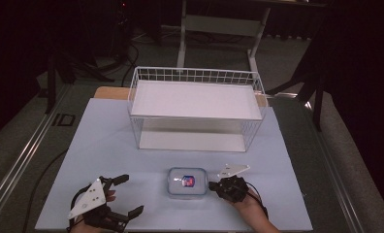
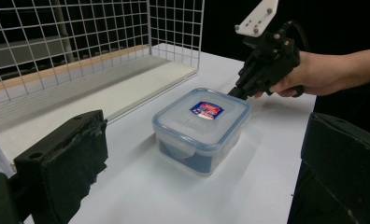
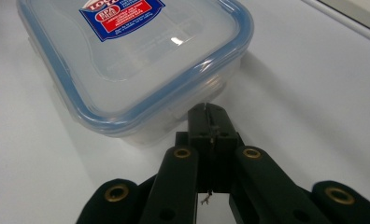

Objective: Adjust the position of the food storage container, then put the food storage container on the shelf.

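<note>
A clear plastic food box (image 1: pixel 186 182) with a blue-rimmed snap lid and a red and blue label stands near the table's front edge; it also shows in the left gripper view (image 2: pixel 202 122) and close up in the right gripper view (image 3: pixel 127 60). My right gripper (image 1: pixel 212 185) is shut, its joined tips (image 3: pixel 208 113) pressed against the box's right side just under the lid rim; I cannot tell whether they pinch a lid flap. In the left gripper view the right gripper (image 2: pixel 233 92) meets the box's far edge. My left gripper (image 1: pixel 130 195) is open, left of the box and pointed at it.
A white wire basket (image 1: pixel 196 76) with white panels stands behind the box, mid-table; its mesh wall (image 2: pixel 80 37) rises at the left of the left gripper view. The pale table mat (image 1: pixel 107 141) has bare room left and right. Dark floor, cables and table legs surround it.
</note>
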Motion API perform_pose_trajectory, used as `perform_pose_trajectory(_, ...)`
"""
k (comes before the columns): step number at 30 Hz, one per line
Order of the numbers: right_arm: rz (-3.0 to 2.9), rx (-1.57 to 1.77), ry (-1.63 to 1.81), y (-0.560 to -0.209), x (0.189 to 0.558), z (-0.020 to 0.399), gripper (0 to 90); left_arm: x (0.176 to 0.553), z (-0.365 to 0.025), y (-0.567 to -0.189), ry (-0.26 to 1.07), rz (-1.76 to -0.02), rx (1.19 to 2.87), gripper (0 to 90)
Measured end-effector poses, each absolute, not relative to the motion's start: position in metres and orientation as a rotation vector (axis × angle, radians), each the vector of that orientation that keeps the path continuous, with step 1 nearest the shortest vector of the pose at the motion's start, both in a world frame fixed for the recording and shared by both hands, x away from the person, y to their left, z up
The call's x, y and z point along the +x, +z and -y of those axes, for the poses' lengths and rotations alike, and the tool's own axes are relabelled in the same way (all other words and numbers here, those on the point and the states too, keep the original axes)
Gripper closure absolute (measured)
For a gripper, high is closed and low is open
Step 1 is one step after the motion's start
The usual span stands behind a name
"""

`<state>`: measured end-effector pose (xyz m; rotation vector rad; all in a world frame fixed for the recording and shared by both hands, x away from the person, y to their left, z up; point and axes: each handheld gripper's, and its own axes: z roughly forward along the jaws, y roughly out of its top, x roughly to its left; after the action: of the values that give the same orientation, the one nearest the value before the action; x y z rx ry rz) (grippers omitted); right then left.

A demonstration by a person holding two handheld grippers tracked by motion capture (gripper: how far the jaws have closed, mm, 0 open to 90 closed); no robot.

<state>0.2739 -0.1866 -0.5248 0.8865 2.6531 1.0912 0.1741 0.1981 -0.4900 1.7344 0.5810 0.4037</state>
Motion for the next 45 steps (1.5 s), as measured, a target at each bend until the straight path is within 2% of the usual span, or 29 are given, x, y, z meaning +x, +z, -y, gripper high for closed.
perform_pose_trajectory(13, -2.661, 0.839, 1.096, -0.526, 0.278, 0.17, 90.0, 0.175, -0.197, -0.492, 0.393, -0.578, 1.75, 1.6)
perform_pose_trajectory(20, -2.568, 0.877, 1.125, -0.517, 0.273, 0.187, 88.2, 0.175, -0.197, -0.491, 0.391, -0.58, 1.745, 1.5)
perform_pose_trajectory(26, -2.498, 0.864, 1.228, -0.501, 0.262, 0.199, 67.9, 0.175, -0.195, -0.492, 0.378, -0.578, 1.757, 1.5)
perform_pose_trajectory(30, -2.458, 0.86, 1.303, -0.492, 0.256, 0.203, 43.8, 0.175, -0.193, -0.491, 0.368, -0.581, 1.76, 1.5)
perform_pose_trajectory(31, -2.432, 0.846, 1.333, -0.489, 0.253, 0.203, 31.9, 0.175, -0.192, -0.491, 0.361, -0.581, 1.754, 1.5)
perform_pose_trajectory(34, -2.399, 0.824, 1.337, -0.483, 0.249, 0.203, 18.0, 0.175, -0.189, -0.487, 0.347, -0.584, 1.753, 1.5)
perform_pose_trajectory(36, -2.379, 0.813, 1.372, -0.479, 0.247, 0.205, 18.4, 0.176, -0.186, -0.483, 0.338, -0.602, 1.76, 1.6)
perform_pose_trajectory(38, -2.366, 0.795, 1.374, -0.476, 0.245, 0.205, 14.0, 0.178, -0.184, -0.479, 0.33, -0.611, 1.764, 1.5)
perform_pose_trajectory(45, -2.331, 0.761, 1.491, -0.467, 0.24, 0.201, 20.8, 0.193, -0.173, -0.463, 0.267, -0.657, 1.819, 1.6)
